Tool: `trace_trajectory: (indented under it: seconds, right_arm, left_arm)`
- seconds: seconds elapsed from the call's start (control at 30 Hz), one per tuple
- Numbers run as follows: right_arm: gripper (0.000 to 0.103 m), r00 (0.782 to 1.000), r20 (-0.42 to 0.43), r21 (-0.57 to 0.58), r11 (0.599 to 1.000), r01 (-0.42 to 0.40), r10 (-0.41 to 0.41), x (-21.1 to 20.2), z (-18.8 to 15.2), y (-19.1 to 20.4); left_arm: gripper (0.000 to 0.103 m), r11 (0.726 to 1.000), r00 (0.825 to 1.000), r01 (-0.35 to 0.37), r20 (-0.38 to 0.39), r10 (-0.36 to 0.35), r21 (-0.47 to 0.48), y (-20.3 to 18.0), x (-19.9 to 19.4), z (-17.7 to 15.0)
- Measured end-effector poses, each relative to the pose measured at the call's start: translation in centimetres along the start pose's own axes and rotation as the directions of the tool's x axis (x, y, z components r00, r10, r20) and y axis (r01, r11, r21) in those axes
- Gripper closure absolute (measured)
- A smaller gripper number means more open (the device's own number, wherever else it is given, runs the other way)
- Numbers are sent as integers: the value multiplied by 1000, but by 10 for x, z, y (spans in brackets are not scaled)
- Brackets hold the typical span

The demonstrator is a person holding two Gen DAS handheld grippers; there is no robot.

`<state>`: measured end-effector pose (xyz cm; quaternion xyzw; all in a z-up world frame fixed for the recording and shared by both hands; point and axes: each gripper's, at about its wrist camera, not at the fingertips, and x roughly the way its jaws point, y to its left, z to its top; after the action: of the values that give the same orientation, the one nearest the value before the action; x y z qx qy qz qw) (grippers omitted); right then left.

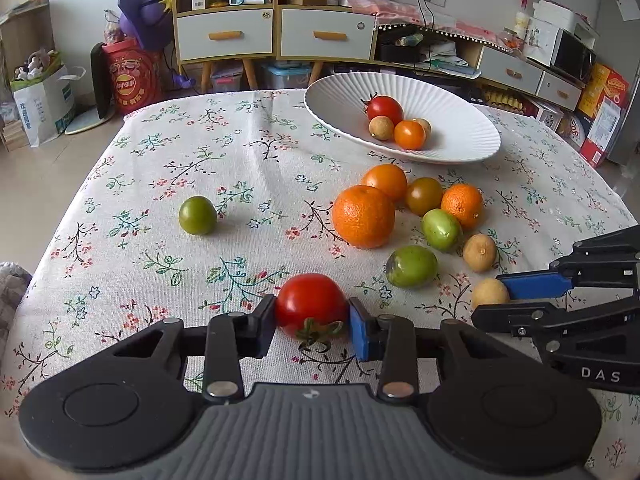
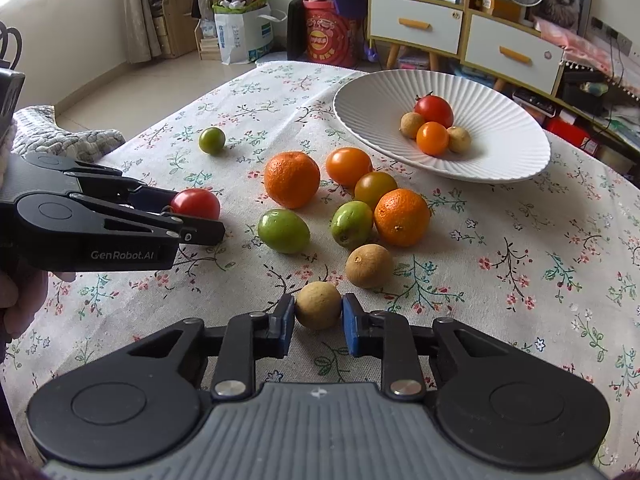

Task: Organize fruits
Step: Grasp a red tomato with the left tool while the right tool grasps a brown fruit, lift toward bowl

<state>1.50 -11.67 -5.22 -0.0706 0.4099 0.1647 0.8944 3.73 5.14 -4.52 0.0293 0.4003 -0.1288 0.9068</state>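
Your left gripper [image 1: 312, 326] clamps the red tomato [image 1: 311, 303] and your right gripper [image 2: 319, 322] clamps a longan [image 2: 318, 305], both on the tablecloth [image 1: 168, 184]. Squeeze hard and the tomato may squash; lift fast and the round longan may pop out.

Between you and the white ribbed bowl [image 2: 500, 152] sits a tight cluster — two oranges [image 2: 291, 179], an orange tomato [image 2: 348, 166], a brownish tomato [image 2: 375, 189], two green fruits [image 2: 283, 231] and a longan [image 2: 368, 265], several touching one another. That blocks the straight path from the right gripper [image 2: 319, 322] to the bowl along the floral tablecloth [image 1: 160, 184]. The cloth to the cluster's left lies bare except for one small green tomato [image 1: 197, 215], well apart, so the left gripper [image 1: 312, 322] has a wide lane there. The two grippers stand close side by side, with little room between. Inside the bowl, four fruits [image 1: 400, 124] crowd the middle — its ribbed sides are bare.
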Motion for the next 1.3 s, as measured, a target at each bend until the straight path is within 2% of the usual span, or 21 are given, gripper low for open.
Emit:
trace_trajectory:
  seconds: [0.3, 0.57, 0.97, 1.3]
  right_arm:
    - [80, 1000, 17, 20, 1000, -12, 11, -6, 4, -4]
    - [80, 998, 68, 54, 998, -23, 19, -18, 16, -15]
    - [80, 992, 125, 121, 993, 1, -16, -25, 37, -39]
    - [80, 977, 206, 213, 977, 12, -57, -29, 64, -69]
  left_arm:
    - [67, 1000, 1000, 5, 9, -5, 3, -2, -3, 4]
    - [67, 1000, 999, 17, 41, -16, -10, -4, -10, 16]
    - [67, 999, 995, 32, 92, -31, -12, -16, -14, 39]
    - [67, 999, 991, 50, 126, -50, 0, -41, -1, 69]
